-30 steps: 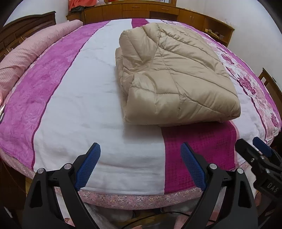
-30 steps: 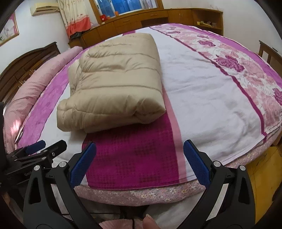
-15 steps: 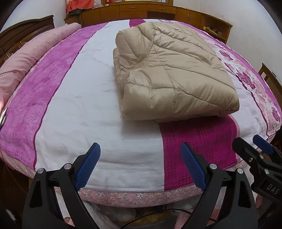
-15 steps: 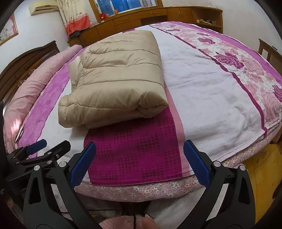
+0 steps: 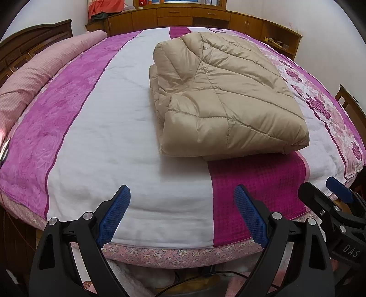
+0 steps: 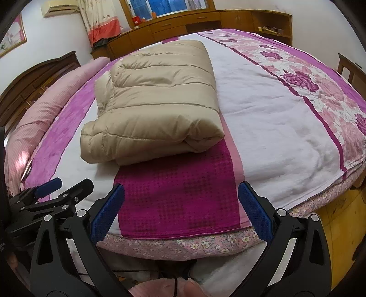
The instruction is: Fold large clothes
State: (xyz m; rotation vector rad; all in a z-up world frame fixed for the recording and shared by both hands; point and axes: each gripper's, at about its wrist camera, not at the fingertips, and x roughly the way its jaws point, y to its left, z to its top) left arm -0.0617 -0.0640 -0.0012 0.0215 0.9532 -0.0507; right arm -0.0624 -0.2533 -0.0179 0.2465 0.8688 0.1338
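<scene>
Two grippers hang over the near edge of a bed (image 5: 128, 146) that fills most of both views. Its cover runs in long stripes: fuzzy white in the middle, mottled magenta on one side, a rose-printed pink band (image 6: 320, 91) on the other, and a dark magenta waffle-textured panel (image 6: 178, 196) at the near edge. A small-flowered pink valance (image 5: 173, 254) trims the rim below.

Lying on the white stripe, its near end overlapping the waffle panel, is the beige quilted coat (image 5: 219, 96), folded into a thick, puffy rectangle with shiny fabric and stitched seams. It lies well apart from both grippers.

Along the far side of the bed lies a long pink checked bolster (image 5: 34, 75) against a dark wooden headboard (image 6: 34, 77). Beyond the bed stands a run of light wooden cabinets (image 5: 183, 17); small items sit in its open shelves, too small to identify. An air conditioner (image 6: 60, 10) and a framed picture (image 6: 12, 37) hang on the white wall.

The left gripper (image 5: 181, 216) has its blue-padded jaws spread wide with nothing between them. The right gripper (image 6: 180, 212) likewise has its jaws wide apart and empty.
</scene>
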